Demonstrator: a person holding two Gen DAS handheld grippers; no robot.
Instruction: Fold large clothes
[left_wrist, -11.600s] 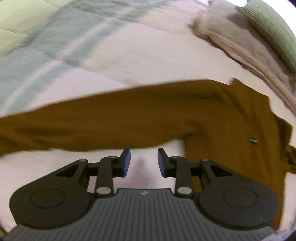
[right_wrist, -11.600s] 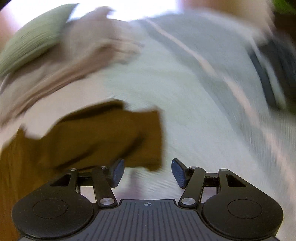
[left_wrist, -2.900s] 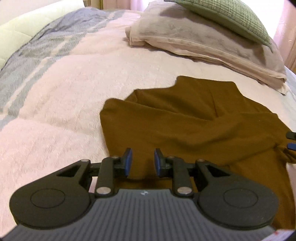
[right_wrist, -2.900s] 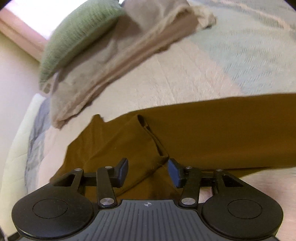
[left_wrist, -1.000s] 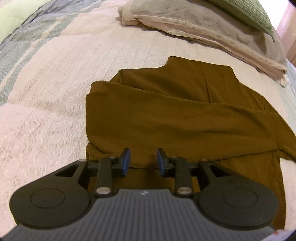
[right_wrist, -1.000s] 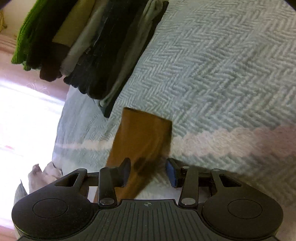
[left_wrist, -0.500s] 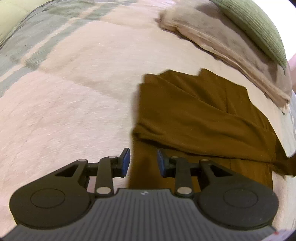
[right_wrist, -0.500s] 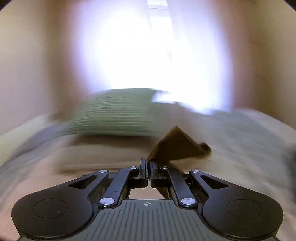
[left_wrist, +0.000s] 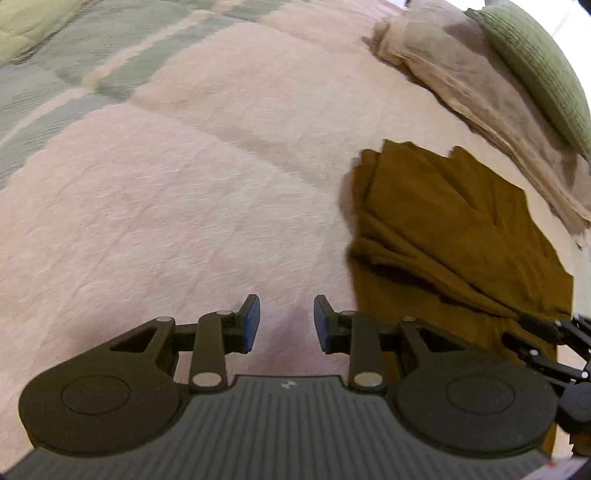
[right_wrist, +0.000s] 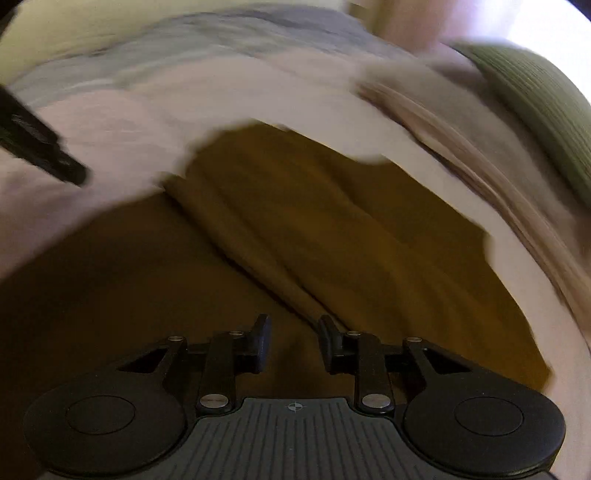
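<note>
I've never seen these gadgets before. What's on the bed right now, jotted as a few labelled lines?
surface: pink bedspread
garment: brown garment, partly folded, sleeves laid across the body
pillows: beige pillow with green cushion on top
left gripper: jaws apart over bare bedspread, nothing between them
right gripper: jaws just opened, apart above the garment, gripping nothing
</note>
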